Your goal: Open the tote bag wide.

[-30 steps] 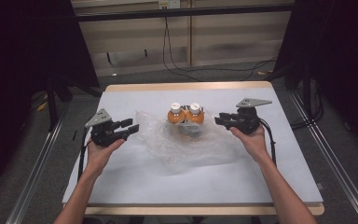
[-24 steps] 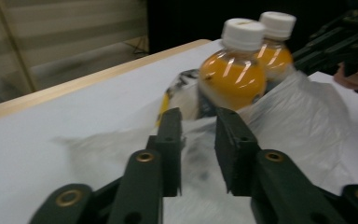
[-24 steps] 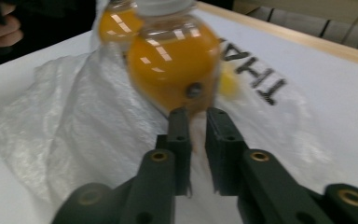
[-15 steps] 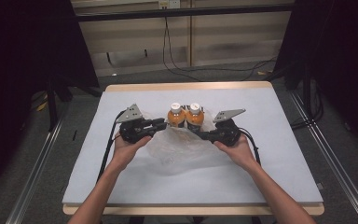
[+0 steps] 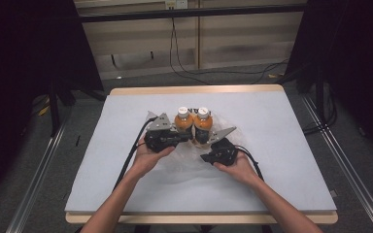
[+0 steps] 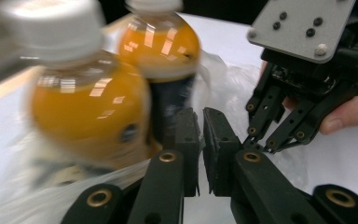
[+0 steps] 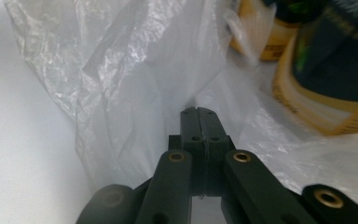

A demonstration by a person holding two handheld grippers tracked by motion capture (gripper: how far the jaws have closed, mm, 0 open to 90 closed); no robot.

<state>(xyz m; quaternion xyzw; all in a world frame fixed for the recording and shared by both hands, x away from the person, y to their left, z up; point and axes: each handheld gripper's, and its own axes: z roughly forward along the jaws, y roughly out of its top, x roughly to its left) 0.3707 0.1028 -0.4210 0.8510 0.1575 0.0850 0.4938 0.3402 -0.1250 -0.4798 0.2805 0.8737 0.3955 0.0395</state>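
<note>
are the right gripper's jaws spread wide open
No, in the right gripper view the right gripper has its jaws pressed together, flat against the plastic bag.

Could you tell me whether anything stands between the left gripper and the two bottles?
Nothing solid does. The left gripper sits right beside the two bottles, its jaws nearly closed. Only thin clear bag film lies around the bottles' bases near its jaws. The right gripper is closed low against the bag, off to the side.
</note>
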